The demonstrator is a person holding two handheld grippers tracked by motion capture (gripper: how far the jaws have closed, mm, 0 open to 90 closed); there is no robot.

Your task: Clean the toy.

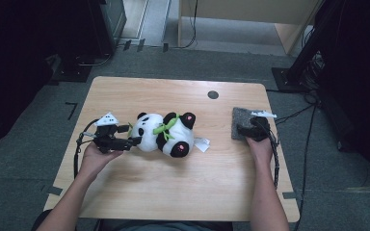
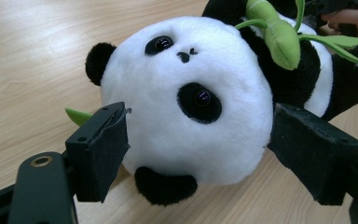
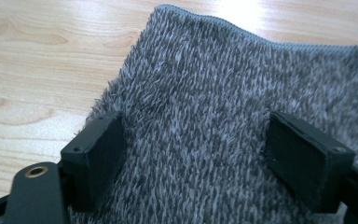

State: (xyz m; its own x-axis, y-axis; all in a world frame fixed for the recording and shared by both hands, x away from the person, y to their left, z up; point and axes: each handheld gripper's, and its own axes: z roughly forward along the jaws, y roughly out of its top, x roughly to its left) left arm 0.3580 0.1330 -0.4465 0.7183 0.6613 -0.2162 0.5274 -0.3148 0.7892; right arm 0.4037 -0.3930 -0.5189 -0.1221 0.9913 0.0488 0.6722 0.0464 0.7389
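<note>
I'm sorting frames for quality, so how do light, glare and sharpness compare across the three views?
High view: table evenly lit, surroundings dark, picture soft and low in detail. Left gripper view: plush panda sharp, small highlights in its eyes, mild glare on the wood at top left. Right gripper view: grey cloth crisp in its fibres, with a bright glare patch on the wood just beyond its far edge.

Bare table [image 1: 173, 183] near the person, plush panda [image 1: 166, 132] mid-table, grey cloth [image 1: 241, 120] right.
</note>
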